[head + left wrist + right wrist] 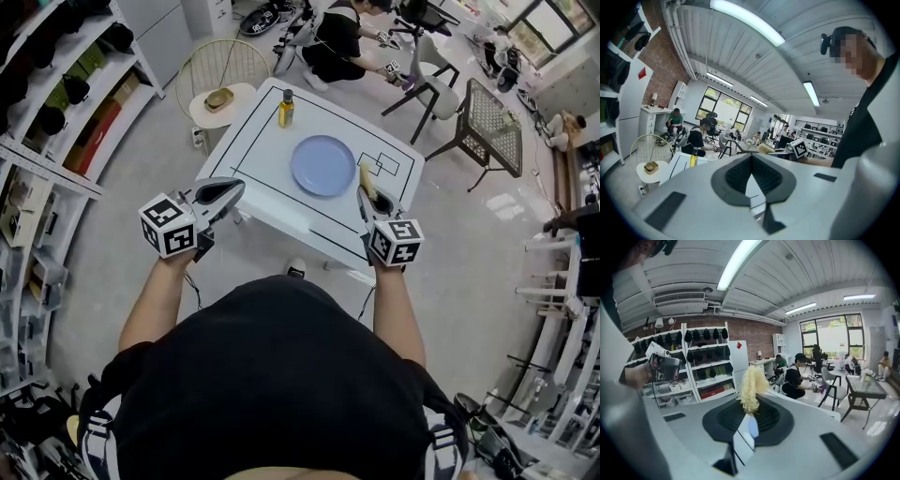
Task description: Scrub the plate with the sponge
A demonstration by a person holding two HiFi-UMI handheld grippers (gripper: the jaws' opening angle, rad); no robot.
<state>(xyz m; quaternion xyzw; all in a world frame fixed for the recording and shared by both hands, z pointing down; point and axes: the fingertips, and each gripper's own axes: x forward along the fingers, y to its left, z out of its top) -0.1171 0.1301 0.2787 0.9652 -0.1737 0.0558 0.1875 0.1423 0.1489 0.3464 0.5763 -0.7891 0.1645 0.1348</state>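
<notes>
A round blue plate (322,165) lies in the middle of the white table (262,159). My right gripper (365,190) hovers over the table's near right edge, just right of the plate, shut on a yellow sponge (367,178). In the right gripper view the fuzzy sponge (751,389) sticks up between the jaws of the right gripper (749,402), and a sliver of the plate (751,427) shows through the gap. My left gripper (237,187) is held off the table's near left corner, shut with nothing in it; in the left gripper view the left gripper (751,158) has its tips touching.
A yellow oil bottle (286,109) stands at the table's far side. A small round side table with a bowl (221,99) stands beyond the left corner. Shelves (56,112) line the left. A crouching person (336,42), chairs (427,80) and a black mesh table (492,127) are behind.
</notes>
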